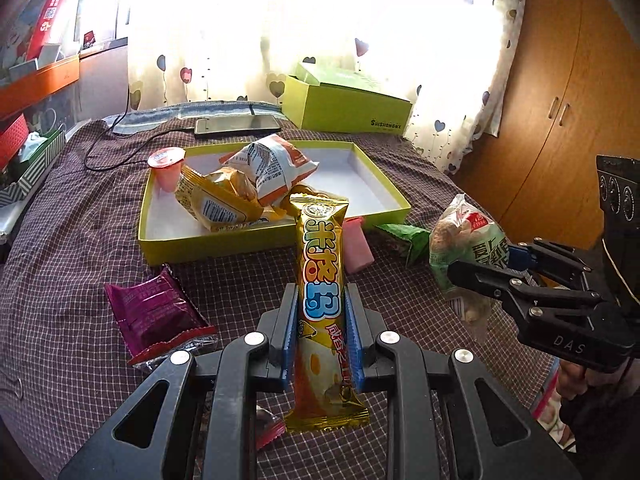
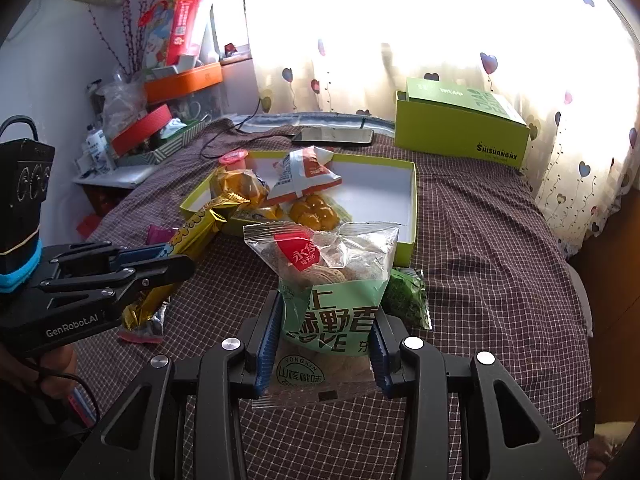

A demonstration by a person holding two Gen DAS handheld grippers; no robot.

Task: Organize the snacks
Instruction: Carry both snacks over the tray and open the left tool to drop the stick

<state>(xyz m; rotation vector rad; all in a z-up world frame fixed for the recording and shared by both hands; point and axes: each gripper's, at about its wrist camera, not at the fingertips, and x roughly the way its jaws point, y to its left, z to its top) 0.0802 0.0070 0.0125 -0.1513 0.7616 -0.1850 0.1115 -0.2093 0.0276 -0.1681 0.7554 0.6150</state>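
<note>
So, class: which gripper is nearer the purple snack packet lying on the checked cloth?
Left. The left gripper hangs just beside the purple packet; the right gripper is farther, across the gold bar.

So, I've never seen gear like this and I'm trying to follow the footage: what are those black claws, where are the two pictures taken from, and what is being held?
Those are two hand-held grippers, each with a camera looking along its fingers. The left-hand view shows the left gripper clamping a long gold foil snack stick. The right-hand view shows the right gripper gripping a clear-and-green bag of biscuits. Both hover over a checked purple bedspread. Ahead lies a shallow yellow-green cardboard tray, already holding several snacks. A magenta foil packet lies loose on the cloth.
</note>
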